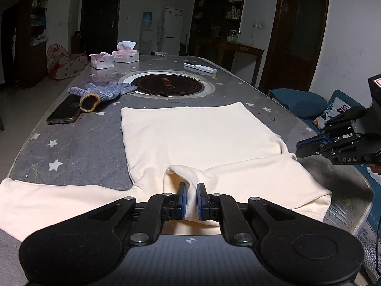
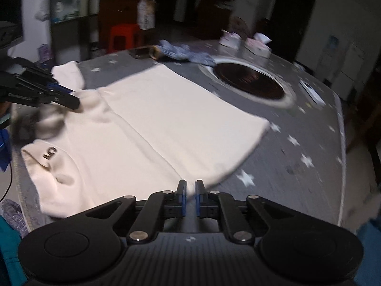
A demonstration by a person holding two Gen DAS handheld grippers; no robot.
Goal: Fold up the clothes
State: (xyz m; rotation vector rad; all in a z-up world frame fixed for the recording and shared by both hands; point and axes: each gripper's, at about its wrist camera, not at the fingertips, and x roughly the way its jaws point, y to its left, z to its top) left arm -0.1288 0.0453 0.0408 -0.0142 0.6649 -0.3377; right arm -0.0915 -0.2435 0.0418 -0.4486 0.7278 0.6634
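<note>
Garment (image 1: 197,133), cream, long-sleeved, lies spread on the grey star-printed worktop (image 1: 78,143), body flat and smooth, hem toward the round inset hob (image 1: 166,84); one sleeve (image 1: 54,197) trails along the near edge, the other (image 1: 273,178) lies across beside the body; folding judged barely begun, no completed fold visible, sleeves and body all left to turn in. Left hand-held gripper (image 1: 189,196) pinches a raised ridge of cloth near the neckline, pads pressed together on the fabric, pointing down and forward over the worktop. Right hand-held gripper (image 2: 189,196) sits low at the garment's side edge, jaws drawn nearly together with cream cloth showing in the narrow gap; judged to be pinching that edge, though blur leaves the contact less sure. Bystanding items, well apart from the garment: knitted glove (image 1: 102,91), phone (image 1: 64,113), tissue boxes (image 1: 114,58), remote (image 1: 200,67).
</note>
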